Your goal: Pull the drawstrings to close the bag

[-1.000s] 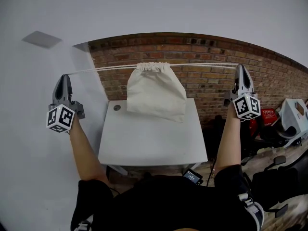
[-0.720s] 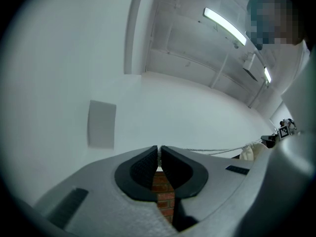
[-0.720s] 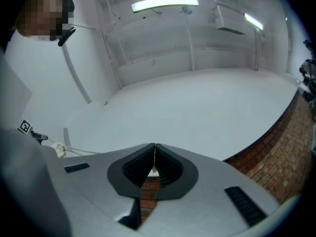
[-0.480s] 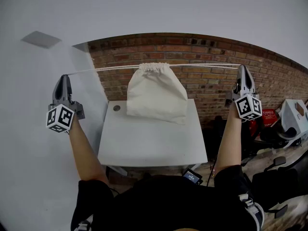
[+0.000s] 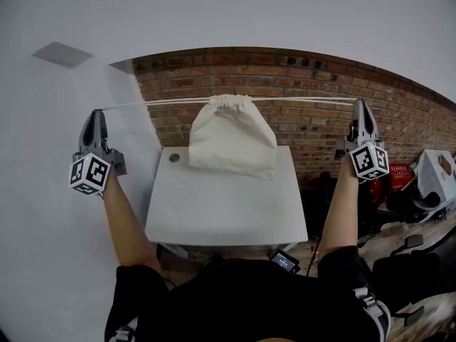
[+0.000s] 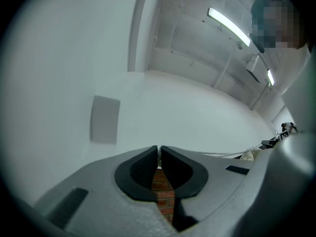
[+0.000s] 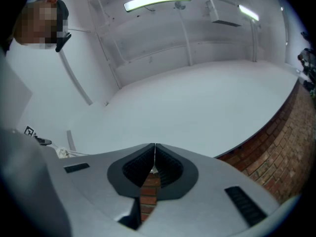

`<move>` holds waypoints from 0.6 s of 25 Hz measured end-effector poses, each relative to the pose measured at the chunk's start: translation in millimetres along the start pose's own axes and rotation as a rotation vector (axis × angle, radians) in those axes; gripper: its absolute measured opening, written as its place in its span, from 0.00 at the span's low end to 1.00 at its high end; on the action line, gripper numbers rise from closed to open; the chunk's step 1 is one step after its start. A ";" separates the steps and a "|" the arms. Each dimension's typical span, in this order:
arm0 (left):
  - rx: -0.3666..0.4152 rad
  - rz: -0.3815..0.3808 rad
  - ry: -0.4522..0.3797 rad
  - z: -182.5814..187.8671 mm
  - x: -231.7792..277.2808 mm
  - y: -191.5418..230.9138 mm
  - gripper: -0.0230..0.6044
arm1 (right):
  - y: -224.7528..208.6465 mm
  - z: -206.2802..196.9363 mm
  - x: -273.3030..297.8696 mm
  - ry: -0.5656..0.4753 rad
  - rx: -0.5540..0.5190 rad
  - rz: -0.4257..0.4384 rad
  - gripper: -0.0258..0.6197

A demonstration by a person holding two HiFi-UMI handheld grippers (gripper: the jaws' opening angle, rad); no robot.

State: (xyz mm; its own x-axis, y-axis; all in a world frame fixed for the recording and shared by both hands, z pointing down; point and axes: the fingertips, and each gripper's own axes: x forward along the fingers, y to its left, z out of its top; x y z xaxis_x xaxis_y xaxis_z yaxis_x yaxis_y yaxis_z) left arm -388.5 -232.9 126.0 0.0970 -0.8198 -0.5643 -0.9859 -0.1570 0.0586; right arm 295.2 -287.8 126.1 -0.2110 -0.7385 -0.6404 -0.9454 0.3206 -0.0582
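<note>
A cream cloth bag [image 5: 231,140] hangs in the head view above the white table [image 5: 221,209], its mouth gathered tight [image 5: 229,100]. Two white drawstrings run out taut from the mouth, one to the left [image 5: 153,103] and one to the right [image 5: 306,99]. My left gripper [image 5: 95,112] is shut on the left string's end at shoulder height. My right gripper [image 5: 360,102] is shut on the right string's end. In the left gripper view the jaws [image 6: 159,147] are pressed together and the string [image 6: 222,154] leads off right. The right gripper view shows closed jaws [image 7: 155,145], with the string [image 7: 76,153] leading left.
A brick wall [image 5: 313,127] stands behind the table and a white wall [image 5: 43,155] is at the left. A small round cap [image 5: 174,158] lies at the table's back left corner. A phone [image 5: 285,261] sits at the near edge. Chairs and red gear [image 5: 406,191] crowd the right.
The right gripper has drifted slightly to the right and down. The bag hangs a touch lower, and both strings stay taut.
</note>
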 end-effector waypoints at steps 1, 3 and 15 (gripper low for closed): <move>0.001 -0.003 -0.001 0.7 -0.7 0.2 0.09 | 1.5 0.3 0.3 0.005 -0.011 0.014 0.05; 0.004 -0.010 0.004 2.1 -1.5 0.5 0.09 | 4.5 0.8 0.9 0.023 -0.037 0.039 0.05; 0.011 -0.077 0.095 -1.3 5.7 1.8 0.09 | 18.2 17.0 11.2 0.032 0.006 0.155 0.06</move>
State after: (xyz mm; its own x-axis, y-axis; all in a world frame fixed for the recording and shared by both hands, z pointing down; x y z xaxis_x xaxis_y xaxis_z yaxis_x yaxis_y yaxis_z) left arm -389.5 -238.6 124.0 0.1849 -0.8542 -0.4860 -0.9763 -0.2160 0.0083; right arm 279.8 -280.1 104.8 -0.3624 -0.6986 -0.6170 -0.8994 0.4358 0.0348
